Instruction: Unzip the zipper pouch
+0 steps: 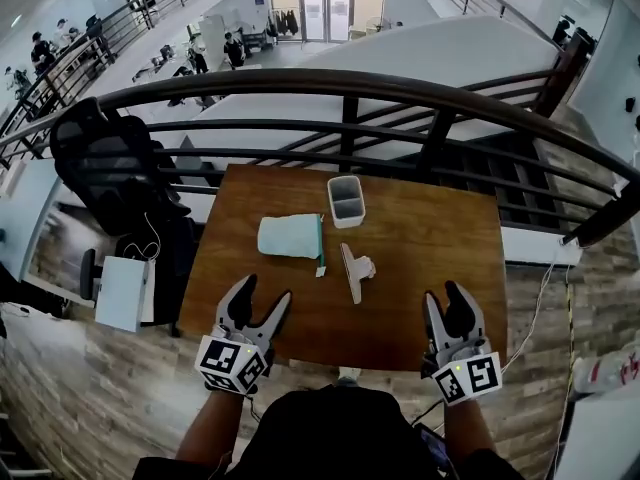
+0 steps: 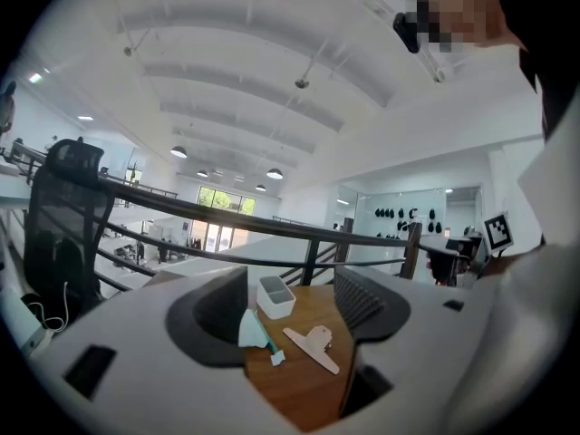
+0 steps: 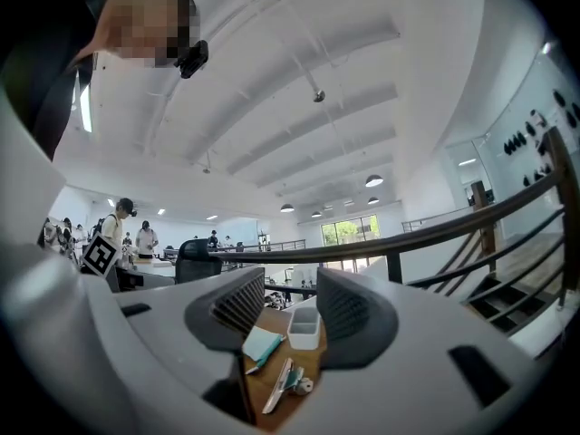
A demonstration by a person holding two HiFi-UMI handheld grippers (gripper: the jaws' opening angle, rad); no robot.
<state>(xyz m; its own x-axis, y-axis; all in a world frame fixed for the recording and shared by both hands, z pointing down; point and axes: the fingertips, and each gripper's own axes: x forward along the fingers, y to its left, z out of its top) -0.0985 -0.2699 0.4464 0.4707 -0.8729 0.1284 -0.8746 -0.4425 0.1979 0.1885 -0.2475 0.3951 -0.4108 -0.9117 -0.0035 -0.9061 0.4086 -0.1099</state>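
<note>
A pale mint zipper pouch (image 1: 289,236) with a teal zipper along its right edge lies flat on the brown wooden table (image 1: 420,268), left of centre. It also shows in the left gripper view as the pouch (image 2: 251,328) and in the right gripper view as the pouch (image 3: 259,343). My left gripper (image 1: 262,302) hovers open at the table's near left edge. At the near right edge my right gripper (image 1: 447,296) is open too. Nothing sits between either pair of jaws. Both grippers are well short of the pouch.
A white two-compartment tray (image 1: 346,200) stands at the back centre. A beige clip (image 1: 355,270) lies just right of the pouch. A dark railing (image 1: 400,98) runs behind the table. A black office chair (image 1: 110,168) and a white box (image 1: 122,292) stand at the left.
</note>
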